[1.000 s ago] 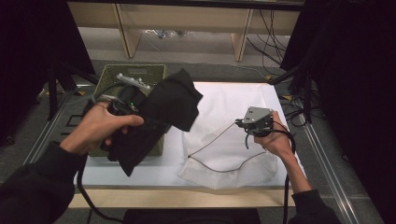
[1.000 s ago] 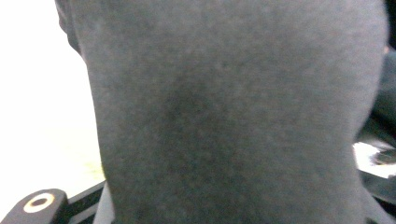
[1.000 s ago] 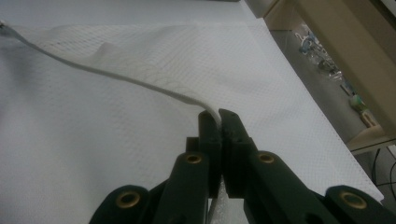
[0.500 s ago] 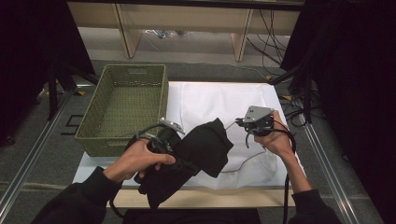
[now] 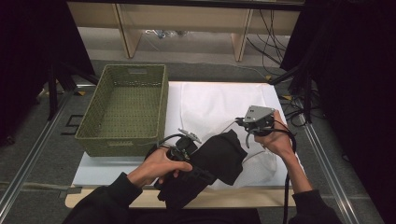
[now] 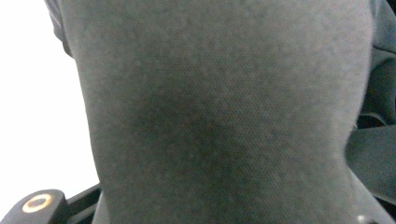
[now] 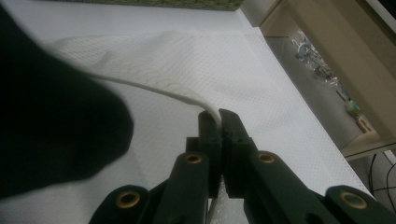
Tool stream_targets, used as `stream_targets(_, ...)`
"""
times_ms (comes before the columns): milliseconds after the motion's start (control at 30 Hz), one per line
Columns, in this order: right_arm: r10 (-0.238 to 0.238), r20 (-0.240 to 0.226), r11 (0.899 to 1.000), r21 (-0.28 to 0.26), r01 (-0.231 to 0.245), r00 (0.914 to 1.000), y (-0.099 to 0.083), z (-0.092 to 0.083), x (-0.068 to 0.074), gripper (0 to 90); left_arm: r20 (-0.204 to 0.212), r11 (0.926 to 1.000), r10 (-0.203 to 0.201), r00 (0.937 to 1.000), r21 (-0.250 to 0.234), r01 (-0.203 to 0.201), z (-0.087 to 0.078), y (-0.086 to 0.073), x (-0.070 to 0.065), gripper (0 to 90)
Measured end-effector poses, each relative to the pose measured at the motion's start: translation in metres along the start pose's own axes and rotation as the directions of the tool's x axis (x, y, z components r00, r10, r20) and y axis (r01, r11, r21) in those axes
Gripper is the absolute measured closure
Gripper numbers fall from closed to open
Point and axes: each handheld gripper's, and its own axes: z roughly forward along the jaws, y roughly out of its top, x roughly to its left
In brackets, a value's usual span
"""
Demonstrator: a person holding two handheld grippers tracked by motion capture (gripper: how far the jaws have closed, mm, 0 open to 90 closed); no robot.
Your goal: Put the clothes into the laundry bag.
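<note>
A black garment (image 5: 219, 158) lies bunched over the front middle of the white cloth (image 5: 210, 102). One end trails over the table's front edge. My left gripper (image 5: 196, 168) is shut on it, its jaws buried in the fabric. In the left gripper view the dark weave (image 6: 224, 112) hangs right before the camera. My right gripper (image 5: 250, 135) stands just right of the garment, shut on a raised edge of the white cloth (image 7: 187, 60), which runs pinched between its jaws (image 7: 218, 116). The black garment (image 7: 51, 121) looms at the left of that view.
A green woven basket (image 5: 161, 107) stands on the table's left half, close behind my left hand. Cables trail from both grippers. Wooden shelf legs (image 5: 240, 42) and floor cables lie beyond the far edge. Metal rails run along both sides.
My left hand has carried the black garment from over the basket down and rightwards to the front middle of the table. The right gripper has kept still on the white cloth.
</note>
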Motion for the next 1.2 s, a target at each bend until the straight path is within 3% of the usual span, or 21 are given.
stream_targets(100, 0.009, 0.001, 1.0, -0.002, -0.009, 1.0, 0.001, -0.001, 0.001, 89.0, 0.011, 0.9999, -0.01, 0.9999, 0.014, 0.01, 0.014, 0.004, 0.005, 51.3)
stream_targets(200, 0.001, 0.005, 1.0, -0.009, -0.001, 1.0, 0.002, -0.002, 0.001, 89.0, 0.041, 0.9983, -0.058, 0.9975, 0.011, 0.057, 0.026, 0.012, 0.011, 51.2)
stream_targets(300, 0.004, 0.003, 1.0, -0.015, -0.004, 1.0, 0.003, -0.005, 0.001, 89.0, 0.038, 0.9977, -0.061, 0.9974, 0.033, 0.06, 0.034, 0.024, 0.018, 50.3)
stream_targets(400, -0.003, 0.005, 1.0, -0.016, 0.003, 1.0, 0.003, -0.005, 0.0, 89.0, 0.037, 0.9976, -0.068, 0.997, 0.017, 0.067, 0.038, 0.029, 0.023, 50.2)
stream_targets(467, 0.004, 0.003, 1.0, -0.017, -0.003, 1.0, 0.003, -0.005, 0.001, 89.0, 0.006, 0.9966, -0.075, 0.9972, 0.034, 0.075, 0.043, 0.034, 0.027, 50.2)
stream_targets(500, -0.016, 0.002, 1.0, -0.02, 0.016, 0.9999, 0.003, -0.004, 0.0, 89.0, -0.017, 0.9966, -0.069, 0.9975, 0.044, 0.07, 0.045, 0.037, 0.03, 50.0)
stream_targets(533, -0.018, 0.002, 1.0, -0.02, 0.018, 0.9998, 0.003, -0.004, 0.0, 89.0, -0.055, 0.9969, -0.07, 0.996, 0.032, 0.072, 0.048, 0.04, 0.033, 49.9)
stream_targets(567, -0.018, 0.002, 1.0, -0.022, 0.018, 0.9998, 0.003, -0.005, -0.001, 89.0, -0.055, 0.9969, -0.07, 0.996, 0.032, 0.072, 0.048, 0.04, 0.033, 49.7)
stream_targets(600, -0.018, 0.002, 1.0, -0.022, 0.018, 0.9998, 0.003, -0.005, -0.001, 89.0, -0.091, 0.9976, -0.058, 0.9941, 0.033, 0.061, 0.049, 0.043, 0.034, 49.7)
stream_targets(700, -0.015, 0.007, 1.0, -0.023, 0.016, 0.9999, 0.003, -0.005, -0.002, 89.0, -0.184, 0.9983, -0.031, 0.9825, 0.043, 0.04, 0.053, 0.052, 0.041, 49.3)
stream_targets(833, 0.001, 0.01, 1.0, -0.017, -0.001, 0.9999, 0.002, -0.006, -0.001, 89.1, -0.204, 0.9967, -0.052, 0.9776, 0.051, 0.064, 0.061, 0.062, 0.054, 48.7)
stream_targets(900, 0.0, 0.014, 1.0, -0.02, 0.0, 0.9999, 0.002, -0.007, -0.002, 89.0, -0.246, 0.9968, -0.051, 0.9679, 0.047, 0.064, 0.068, 0.066, 0.06, 47.1)
stream_targets(933, -0.014, 0.011, 1.0, -0.025, 0.015, 0.9998, 0.002, -0.007, -0.003, 89.0, -0.246, 0.9968, -0.051, 0.9679, 0.047, 0.064, 0.068, 0.066, 0.06, 46.3)
stream_targets(1000, -0.009, 0.006, 1.0, -0.021, 0.009, 0.9999, 0.001, -0.008, -0.002, 89.1, -0.299, 0.9977, -0.054, 0.9529, 0.023, 0.063, 0.069, 0.068, 0.069, 43.9)
stream_targets(1033, -0.017, 0.011, 1.0, -0.025, 0.017, 0.9998, 0.001, -0.007, -0.003, 89.0, -0.321, 0.9968, -0.08, 0.9439, -0.024, 0.076, 0.069, 0.069, 0.069, 41.6)
stream_targets(1067, -0.017, 0.011, 1.0, -0.025, 0.017, 0.9998, 0.001, -0.007, -0.003, 89.0, -0.321, 0.9968, -0.08, 0.9439, -0.024, 0.076, 0.069, 0.069, 0.069, 39.1)
stream_targets(1133, -0.016, 0.01, 1.0, -0.018, 0.016, 0.9998, 0.0, -0.007, -0.002, 89.0, -0.354, 0.9958, -0.079, 0.9319, -0.071, 0.057, 0.065, 0.072, 0.068, 34.4)
stream_targets(1200, -0.013, 0.007, 1.0, -0.013, 0.013, 0.9999, -0.001, -0.005, -0.002, 89.0, -0.358, 0.9956, -0.076, 0.9305, -0.079, 0.051, 0.063, 0.072, 0.067, 29.9)
